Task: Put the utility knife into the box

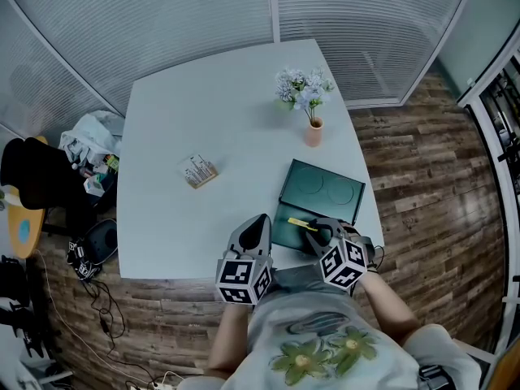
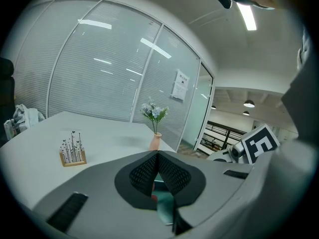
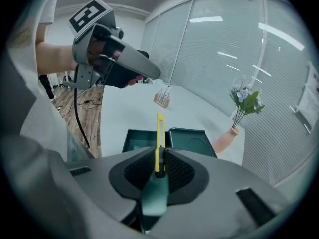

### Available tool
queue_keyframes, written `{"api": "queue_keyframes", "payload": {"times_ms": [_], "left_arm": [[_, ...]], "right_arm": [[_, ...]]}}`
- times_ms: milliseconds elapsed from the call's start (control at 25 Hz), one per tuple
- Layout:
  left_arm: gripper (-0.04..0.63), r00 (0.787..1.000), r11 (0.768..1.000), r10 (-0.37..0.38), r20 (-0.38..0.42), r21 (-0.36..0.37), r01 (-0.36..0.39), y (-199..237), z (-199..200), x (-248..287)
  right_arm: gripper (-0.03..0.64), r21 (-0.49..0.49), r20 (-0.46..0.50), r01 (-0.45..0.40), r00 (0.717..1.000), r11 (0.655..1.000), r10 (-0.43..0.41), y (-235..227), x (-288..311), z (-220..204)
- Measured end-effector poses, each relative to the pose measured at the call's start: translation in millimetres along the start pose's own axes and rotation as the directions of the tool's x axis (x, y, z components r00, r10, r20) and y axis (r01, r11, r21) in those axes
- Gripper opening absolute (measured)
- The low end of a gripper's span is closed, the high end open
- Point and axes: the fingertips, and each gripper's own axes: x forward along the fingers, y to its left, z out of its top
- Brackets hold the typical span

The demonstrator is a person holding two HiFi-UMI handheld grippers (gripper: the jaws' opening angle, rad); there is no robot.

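The yellow utility knife (image 3: 159, 142) stands pinched between the pads of my right gripper (image 3: 160, 167), its thin end pointing forward. In the head view the knife (image 1: 302, 224) hangs over the near part of the dark green box (image 1: 286, 232), by the table's front edge, with my right gripper (image 1: 318, 234) shut on it. The box's tray (image 3: 137, 139) and its open lid (image 3: 193, 142) lie just beyond the jaws. My left gripper (image 1: 262, 222) hovers left of the box, jaws together and nothing held (image 2: 157, 159).
A pink vase of pale flowers (image 1: 312, 127) stands behind the box on the white table (image 1: 171, 226). A small wooden stand (image 1: 199, 171) sits mid-table. A chair with bags (image 1: 88, 149) and cables crowd the floor at the left.
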Motion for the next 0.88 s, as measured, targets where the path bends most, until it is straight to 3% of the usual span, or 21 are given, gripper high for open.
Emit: {"api": "queue_keyframes", "payload": {"times_ms": [880], "left_arm": [[0.0, 1.0, 1.0, -0.008, -0.01, 0.003, 0.009, -4, -2, 5]], "right_arm": [[0.071, -0.004, -0.061, -0.034, 0.998, 0.999, 0.034, 10, 14, -22]]}}
